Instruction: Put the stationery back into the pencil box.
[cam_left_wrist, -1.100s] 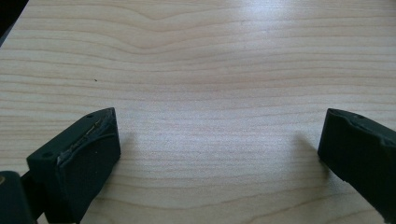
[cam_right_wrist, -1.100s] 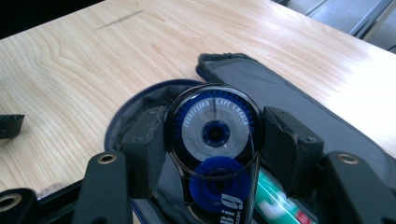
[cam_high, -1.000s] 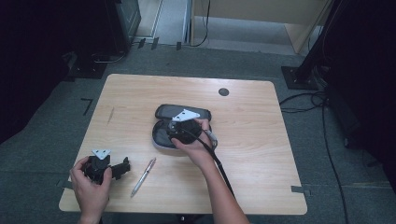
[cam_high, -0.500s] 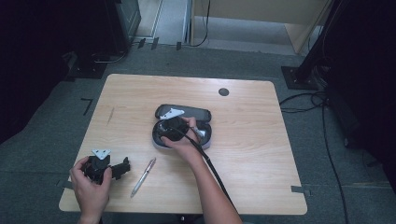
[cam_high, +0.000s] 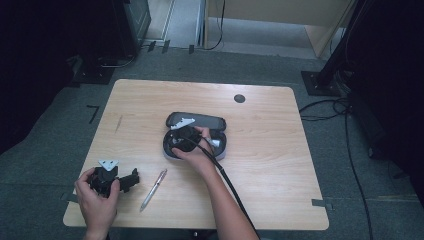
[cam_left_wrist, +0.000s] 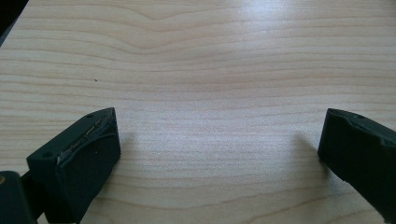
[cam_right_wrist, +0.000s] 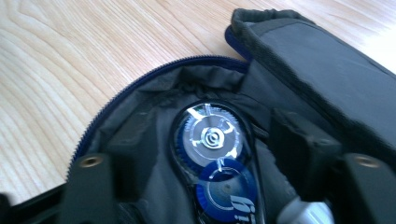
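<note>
Wooden table (cam_high: 280, 165); open pencil case (cam_high: 220, 122) lengthwise across, left-right.

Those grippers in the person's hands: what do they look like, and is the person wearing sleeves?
Both are black. The left gripper and the right gripper each carry a grey three-cornered plate on top. A black cable trails from the right one along the forearm. Up close, the left one's fingers are blocky, with flat dark pads. The forearms are bare, with no sleeves in sight.

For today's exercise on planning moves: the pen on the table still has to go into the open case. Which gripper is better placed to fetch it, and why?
Left. The left gripper rests open on the table just beside the pen, while the right gripper is inside the pencil case over the correction tape.
</note>
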